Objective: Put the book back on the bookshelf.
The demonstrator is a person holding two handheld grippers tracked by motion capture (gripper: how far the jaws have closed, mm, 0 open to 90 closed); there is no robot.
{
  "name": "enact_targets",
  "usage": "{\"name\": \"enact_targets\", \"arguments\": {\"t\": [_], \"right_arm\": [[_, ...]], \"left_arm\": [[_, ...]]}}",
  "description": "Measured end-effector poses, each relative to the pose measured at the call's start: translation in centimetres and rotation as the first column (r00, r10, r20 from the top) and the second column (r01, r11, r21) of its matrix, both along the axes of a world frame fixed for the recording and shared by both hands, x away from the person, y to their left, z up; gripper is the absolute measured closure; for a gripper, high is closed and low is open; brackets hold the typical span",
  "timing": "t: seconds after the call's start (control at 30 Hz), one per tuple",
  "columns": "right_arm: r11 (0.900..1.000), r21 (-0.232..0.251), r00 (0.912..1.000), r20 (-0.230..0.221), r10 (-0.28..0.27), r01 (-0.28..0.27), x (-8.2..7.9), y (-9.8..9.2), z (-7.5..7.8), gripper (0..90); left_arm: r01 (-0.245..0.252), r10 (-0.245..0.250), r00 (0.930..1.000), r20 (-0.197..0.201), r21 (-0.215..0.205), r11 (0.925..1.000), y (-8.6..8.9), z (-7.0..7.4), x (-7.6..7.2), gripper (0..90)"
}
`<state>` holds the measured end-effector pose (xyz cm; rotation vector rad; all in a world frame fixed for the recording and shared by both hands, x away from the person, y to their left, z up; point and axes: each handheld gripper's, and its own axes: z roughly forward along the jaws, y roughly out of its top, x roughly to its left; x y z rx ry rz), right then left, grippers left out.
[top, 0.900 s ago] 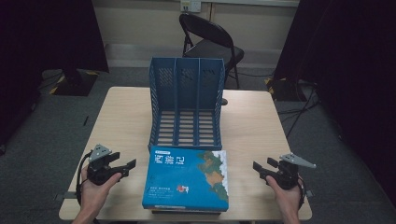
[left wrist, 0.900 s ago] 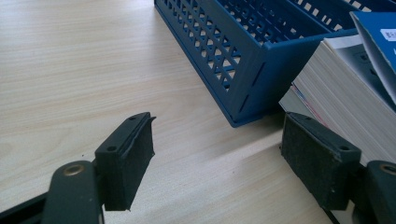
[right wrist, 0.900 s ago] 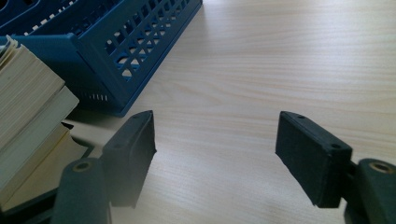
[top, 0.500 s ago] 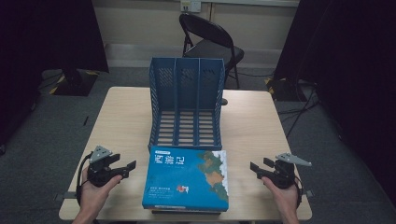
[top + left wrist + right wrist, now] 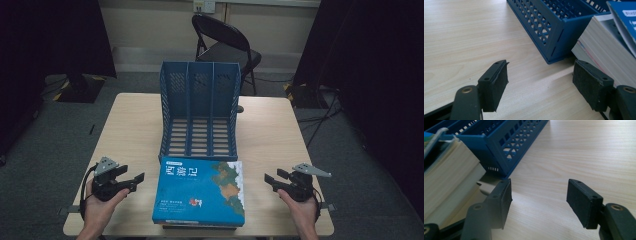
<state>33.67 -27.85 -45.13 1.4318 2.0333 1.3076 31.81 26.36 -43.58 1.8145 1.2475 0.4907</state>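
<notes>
- So the stack of books (image 5: pixel 200 192) sat at the bottom centre of the high view, blue cover on top, right in front of the blue file rack (image 5: pixel 200 112), which lay open toward the person in the middle of the frame.
- The left gripper (image 5: pixel 131 181) was at the lower left and the right gripper (image 5: pixel 272 181) at the lower right, one on each side of the stack, both apart from it and touching nothing.
- Both had their jaws spread wide with only bare table (image 5: pixel 132 125) between them. Nothing held.
- In the left gripper view the stack's page edges (image 5: pixel 604 52) were at the right of the frame, just behind the right-hand pad (image 5: pixel 590 86), with the rack corner (image 5: pixel 554 37) above centre.
- In the right gripper view it was mirrored: page edges (image 5: pixel 446 172) at the left, beside the left-hand pad (image 5: pixel 502 200), rack (image 5: pixel 504 147) in the upper left.
- My take: the step looked like closing in on the top book from both sides.
- To do it well, I'd have brought both grippers in level and at the same pace, aimed at the top book's edges rather than the whole pile, so the lower books didn't slide.
- Also worth squaring the jaws to the cover before pinching, since a thin cover could flex and slip.
</notes>
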Motion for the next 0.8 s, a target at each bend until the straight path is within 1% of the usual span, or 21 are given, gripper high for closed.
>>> {"name": "enact_targets", "arguments": {"t": [0.03, 0.13, 0.17, 0.23, 0.27, 0.3, 0.33, 0.4, 0.43, 0.47, 0.5, 0.53, 0.57, 0.63, 0.67, 0.7, 0.73, 0.8], "right_arm": [[1.000, 0.002, 0.9999, 0.009, 0.007, -0.007, -0.1, 0.2, 0.3, 37.7], [1.000, 0.005, 0.9996, 0.022, 0.020, -0.020, -0.3, 0.4, 0.6, 38.4], [0.999, 0.014, 0.9990, 0.031, 0.031, -0.032, -0.4, 0.7, 1.1, 39.1], [0.997, 0.052, 0.9980, 0.041, 0.049, -0.051, -0.5, 0.9, 1.6, 40.7], [0.997, 0.052, 0.9980, 0.041, 0.049, -0.051, -0.5, 0.9, 1.6, 40.7], [0.995, 0.069, 0.9958, 0.061, 0.067, -0.071, -0.6, 1.3, 2.4, 42.2], [0.995, 0.069, 0.9958, 0.061, 0.067, -0.071, -0.6, 1.3, 2.4, 42.2], [0.993, 0.068, 0.9930, 0.074, 0.092, -0.097, -0.6, 1.8, 3.0, 43.7], [0.990, 0.063, 0.9886, 0.094, 0.118, -0.124, -0.4, 2.5, 3.7, 44.4], [0.990, 0.063, 0.9886, 0.094, 0.118, -0.124, -0.4, 2.5, 3.7, 44.4], [0.988, 0.064, 0.9861, 0.100, 0.133, -0.139, -0.3, 2.9, 4.1, 45.0], [0.985, 0.058, 0.9825, 0.106, 0.153, -0.160, -0.1, 3.4, 4.5, 45.3], [0.982, 0.047, 0.9781, 0.113, 0.175, -0.181, 0.1, 4.0, 4.9, 46.0], [0.977, 0.041, 0.9714, 0.125, 0.202, -0.209, 0.5, 4.8, 5.6, 46.1], [0.975, 0.037, 0.9691, 0.127, 0.211, -0.218, 0.6, 5.1, 5.9, 46.7], [0.971, 0.022, 0.9626, 0.139, 0.233, -0.238, 1.0, 5.8, 6.4, 48.3], [0.971, 0.022, 0.9626, 0.139, 0.233, -0.238, 1.0, 5.8, 6.4, 48.3], [0.968, 0.014, 0.9580, 0.145, 0.247, -0.252, 1.4, 6.6, 6.6, 50.4]], "left_arm": [[0.000, 0.000, 1.0000, 0.007, 0.004, 1.0000, -0.1, 0.1, -0.1, 28.4], [0.004, -0.004, 1.0000, 0.009, 0.013, 0.9999, -0.2, 0.3, -0.1, 29.3], [0.012, -0.012, 0.9998, 0.016, 0.010, 0.9999, -0.4, 0.4, -0.2, 29.5], [0.019, -0.019, 0.9996, 0.021, 0.013, 0.9997, -0.5, 0.7, -0.3, 30.3], [0.019, -0.019, 0.9996, 0.021, 0.013, 0.9997, -0.5, 0.7, -0.3, 30.4], [0.027, -0.027, 0.9993, 0.025, 0.009, 0.9996, -0.6, 0.9, -0.5, 30.4], [0.030, -0.030, 0.9991, 0.031, 0.008, 0.9995, -0.7, 1.1, -0.6, 30.4], [0.033, -0.034, 0.9986, 0.040, 0.016, 0.9993, -0.9, 1.5, -0.8, 30.4], [0.038, -0.039, 0.9983, 0.043, 0.017, 0.9991, -1.0, 1.7, -0.9, 33.1], [0.040, -0.040, 0.9980, 0.049, 0.006, 0.9992, -1.1, 1.9, -0.9, 33.1], [0.049, -0.049, 0.9977, 0.046, 0.003, 0.9988, -1.2, 2.2, -0.9, 37.1], [0.053, -0.052, 0.9977, 0.043, -0.003, 0.9986, -1.4, 2.4, -0.9, 38.7], [0.055, -0.055, 0.9973, 0.050, -0.004, 0.9985, -1.5, 2.6, -0.9, 38.7], [0.070, -0.070, 0.9959, 0.058, 0.003, 0.9976, -1.8, 3.0, -0.7, 38.8], [0.077, -0.076, 0.9949, 0.065, -0.005, 0.9970, -2.0, 3.3, -0.6, 39.5], [0.078, -0.077, 0.9945, 0.070, -0.012, 0.9969, -2.2, 3.5, -0.6, 40.4], [0.092, -0.090, 0.9931, 0.075, -0.016, 0.9957, -2.5, 3.8, -0.4, 40.4], [0.101, -0.099, 0.9920, 0.077, -0.018, 0.9947, -2.9, 4.2, -0.2, 40.4]]}}
